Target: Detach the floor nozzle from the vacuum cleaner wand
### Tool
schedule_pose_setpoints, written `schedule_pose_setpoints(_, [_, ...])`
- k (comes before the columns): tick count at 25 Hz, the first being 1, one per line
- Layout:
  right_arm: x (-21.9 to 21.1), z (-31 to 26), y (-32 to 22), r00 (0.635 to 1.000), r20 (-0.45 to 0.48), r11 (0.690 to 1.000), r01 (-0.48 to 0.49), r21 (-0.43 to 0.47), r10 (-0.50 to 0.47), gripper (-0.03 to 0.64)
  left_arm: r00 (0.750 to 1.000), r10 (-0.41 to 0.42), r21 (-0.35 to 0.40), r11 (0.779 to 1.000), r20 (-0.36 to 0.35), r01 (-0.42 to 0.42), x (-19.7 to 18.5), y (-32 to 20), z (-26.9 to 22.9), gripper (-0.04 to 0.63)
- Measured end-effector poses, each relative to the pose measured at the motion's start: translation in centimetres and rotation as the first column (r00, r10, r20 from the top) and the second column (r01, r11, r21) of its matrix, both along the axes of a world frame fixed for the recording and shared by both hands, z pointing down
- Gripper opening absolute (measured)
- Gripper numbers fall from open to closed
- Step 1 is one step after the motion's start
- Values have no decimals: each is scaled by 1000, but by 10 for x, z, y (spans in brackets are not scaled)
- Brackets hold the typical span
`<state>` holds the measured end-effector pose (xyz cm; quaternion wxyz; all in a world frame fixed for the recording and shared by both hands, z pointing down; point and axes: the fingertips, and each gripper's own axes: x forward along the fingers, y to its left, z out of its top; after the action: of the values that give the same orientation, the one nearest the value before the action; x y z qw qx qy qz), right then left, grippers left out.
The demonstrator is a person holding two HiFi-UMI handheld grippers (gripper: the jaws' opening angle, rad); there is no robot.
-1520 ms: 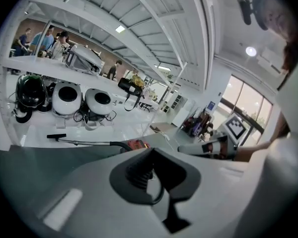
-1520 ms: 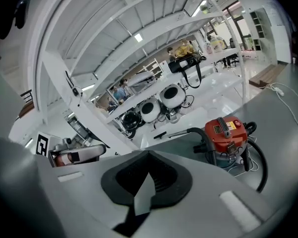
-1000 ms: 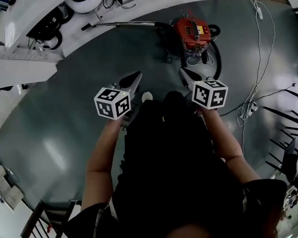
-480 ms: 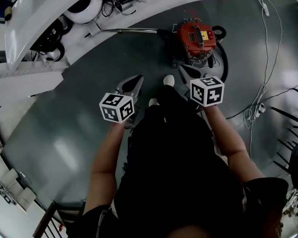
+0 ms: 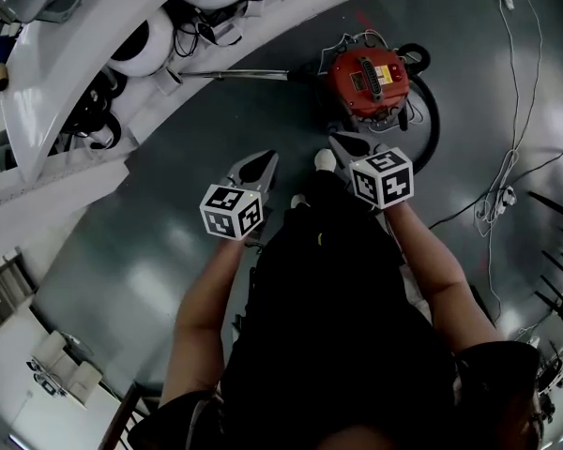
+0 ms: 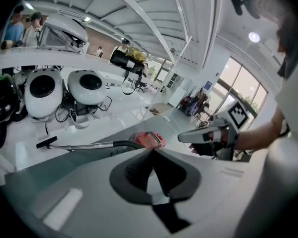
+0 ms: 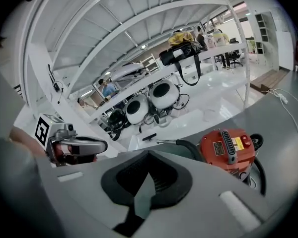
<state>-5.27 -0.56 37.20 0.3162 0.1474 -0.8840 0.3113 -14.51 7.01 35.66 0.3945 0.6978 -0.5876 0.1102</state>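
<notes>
Grey floor covers the room, with white benches (image 5: 66,92) along its edge. On it stands the red vacuum cleaner (image 5: 368,81); its metal wand (image 5: 239,75) lies toward the benches, with the floor nozzle (image 6: 46,142) at the far end. The left gripper (image 5: 264,160) and right gripper (image 5: 338,141) hover well apart from the nozzle, jaws pressed together, holding nothing.

The round red vacuum cleaner body (image 5: 368,81) looked like glossy moulded plastic. Its thin wand (image 5: 235,74) was bright, bare metal, and the flat black floor nozzle (image 6: 46,142) looked like matt plastic. The dark grey floor (image 5: 141,261) was smooth with a dull sheen. The left gripper (image 6: 151,151) had matt grey plastic shells and ribbed black pads (image 6: 134,171).
</notes>
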Motion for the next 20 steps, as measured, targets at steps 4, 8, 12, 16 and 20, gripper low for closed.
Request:
schedule_pose_setpoints(4, [3,18,-10,1000,21,1000,10,-17,-10,-5,997,46,-40,998,59,-44,3,-18,17,11])
schedule_pose_setpoints(8, [3,41,-25,1000,9,999,27,-24,-27,-5,995,76,-69,995,68,-71,7,-39,33,11])
schedule_pose_setpoints(12, [-5,58,-36,997,-1,997,78,-19,-78,-5,991,107,-105,990,80,-98,8,-58,53,11])
schedule_pose_setpoints(16, [-14,74,-43,984,20,984,175,4,-175,-5,991,116,-116,987,70,-108,9,-67,70,11])
schedule_pose_setpoints(20, [-31,85,-67,979,55,979,195,62,-198,-5,988,147,-112,984,43,-142,6,-75,86,11])
